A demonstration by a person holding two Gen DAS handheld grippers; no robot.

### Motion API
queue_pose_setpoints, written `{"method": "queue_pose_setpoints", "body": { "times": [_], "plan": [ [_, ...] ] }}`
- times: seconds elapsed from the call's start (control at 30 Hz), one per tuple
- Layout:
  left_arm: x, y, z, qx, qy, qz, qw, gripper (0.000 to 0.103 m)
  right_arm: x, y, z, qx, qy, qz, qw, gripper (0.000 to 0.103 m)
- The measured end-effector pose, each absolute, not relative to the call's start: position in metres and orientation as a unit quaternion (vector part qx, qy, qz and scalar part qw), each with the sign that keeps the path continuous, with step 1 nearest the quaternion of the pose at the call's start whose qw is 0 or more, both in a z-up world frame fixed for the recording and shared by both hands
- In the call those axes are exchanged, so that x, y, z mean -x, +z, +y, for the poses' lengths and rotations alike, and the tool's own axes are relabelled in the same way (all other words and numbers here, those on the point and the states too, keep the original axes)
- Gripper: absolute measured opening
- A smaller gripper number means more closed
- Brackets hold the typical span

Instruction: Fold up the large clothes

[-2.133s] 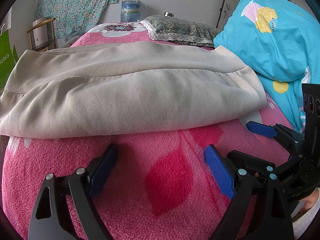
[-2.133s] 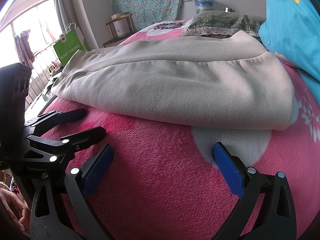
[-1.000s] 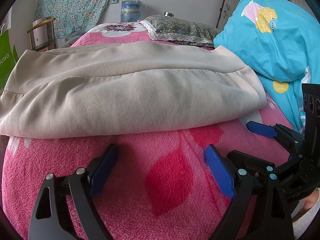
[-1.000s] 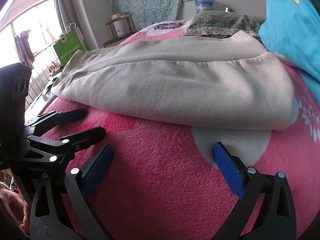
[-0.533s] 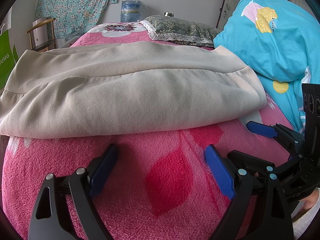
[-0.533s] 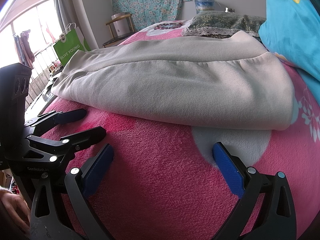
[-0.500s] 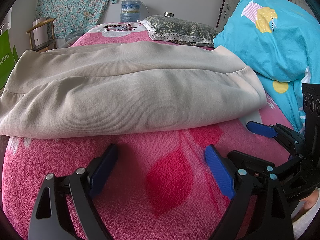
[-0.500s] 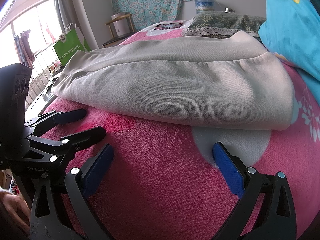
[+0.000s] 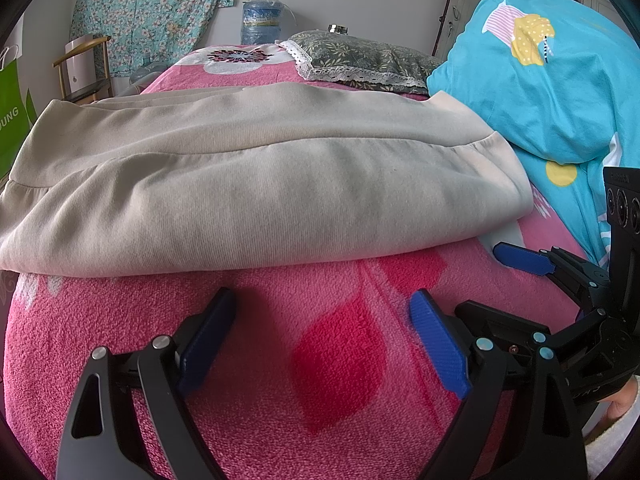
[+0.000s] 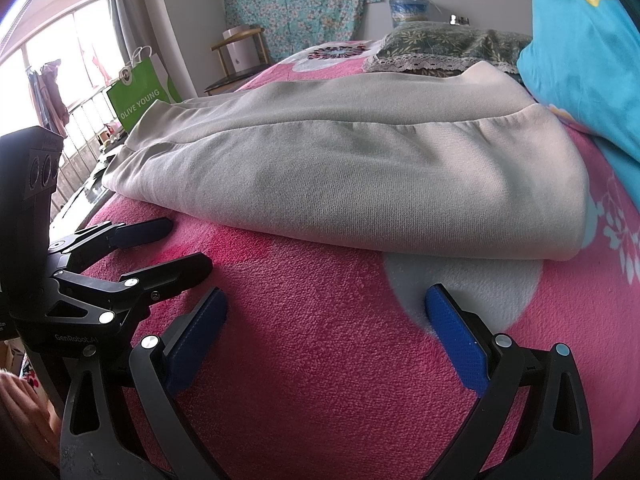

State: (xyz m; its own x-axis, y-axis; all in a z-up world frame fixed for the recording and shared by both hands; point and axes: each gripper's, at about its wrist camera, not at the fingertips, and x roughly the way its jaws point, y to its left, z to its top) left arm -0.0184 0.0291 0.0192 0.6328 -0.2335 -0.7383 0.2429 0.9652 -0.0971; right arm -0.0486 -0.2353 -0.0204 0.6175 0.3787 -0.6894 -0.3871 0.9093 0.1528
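A large beige sweatshirt (image 9: 256, 184) lies folded in a flat stack on the pink fleece blanket (image 9: 332, 364) of a bed; it also shows in the right wrist view (image 10: 360, 176). My left gripper (image 9: 320, 332) is open and empty, resting on the blanket just in front of the sweatshirt's near edge. My right gripper (image 10: 326, 328) is open and empty, also on the blanket short of the near edge. Each gripper shows in the other's view: the right gripper (image 9: 532, 276) at the right, the left gripper (image 10: 160, 244) at the left.
A blue quilt (image 9: 552, 80) is piled at the right of the bed. A dark floral pillow (image 9: 360, 60) lies at the head. A green shopping bag (image 10: 140, 100), a wooden chair (image 10: 240, 52) and a water jug (image 9: 260, 20) stand beyond the bed.
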Motion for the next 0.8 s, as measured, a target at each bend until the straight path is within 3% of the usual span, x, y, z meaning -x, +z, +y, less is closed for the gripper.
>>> {"method": "queue_pose_setpoints", "body": {
  "times": [0.8],
  "plan": [
    [0.0196,0.0191,0.029,-0.005,-0.132,0.407,0.904,0.087,0.0485,-0.0208,-0.236,0.005,0.213,0.382,0.899,0.096]
  ]
}}
